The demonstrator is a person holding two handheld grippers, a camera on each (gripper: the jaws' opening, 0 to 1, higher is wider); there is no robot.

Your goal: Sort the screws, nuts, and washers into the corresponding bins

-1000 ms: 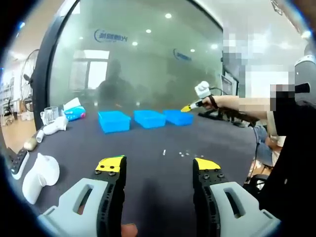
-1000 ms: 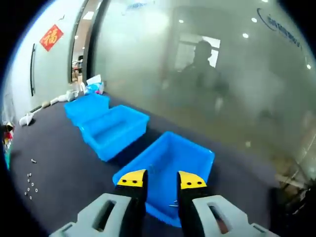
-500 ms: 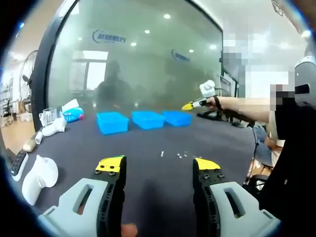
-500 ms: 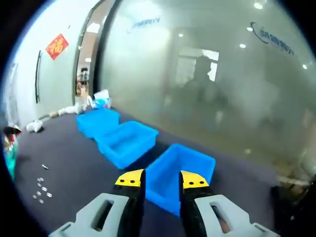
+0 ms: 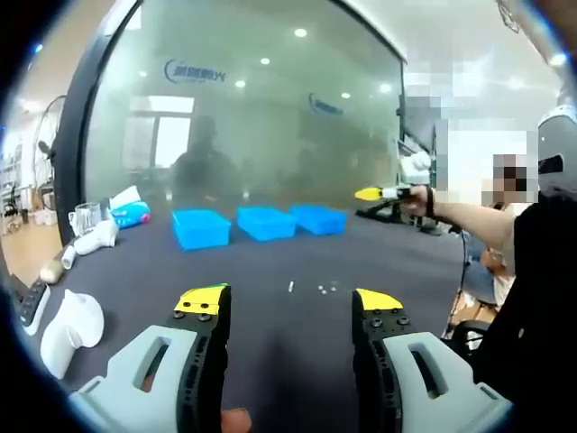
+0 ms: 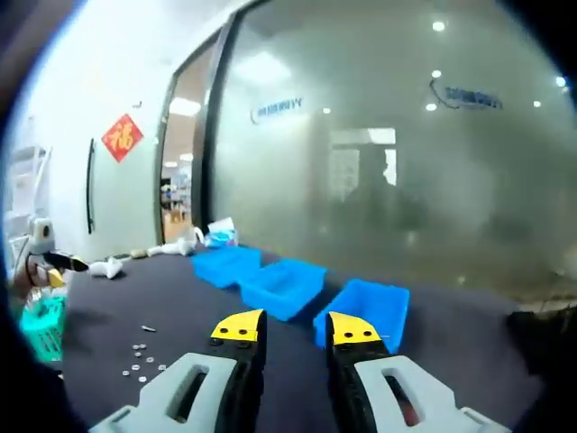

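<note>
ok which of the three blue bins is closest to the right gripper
The bin right beyond the right gripper fingertips. The middle bin and the far bin trail away behind it to the left.

Grey tongs (image 5: 288,302) with black jaws, yellow tips; black sleeve (image 5: 541,271).

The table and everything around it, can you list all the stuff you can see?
Bins: three, blue, in a row at the far side of the table.
Small hardware pieces: a few, silvery, loose on the table before the bins; too small to tell screws from nuts.
Table: one, dark grey.
White objects: several, at the table's left edge.
Glass wall: one, frosted, behind the bins.
Red sign: one, on the white wall.
Left gripper: grey with yellow tips, jaws apart, empty.
Right gripper: grey with yellow tips, jaws slightly apart, nothing seen between them, held above the table.
</note>
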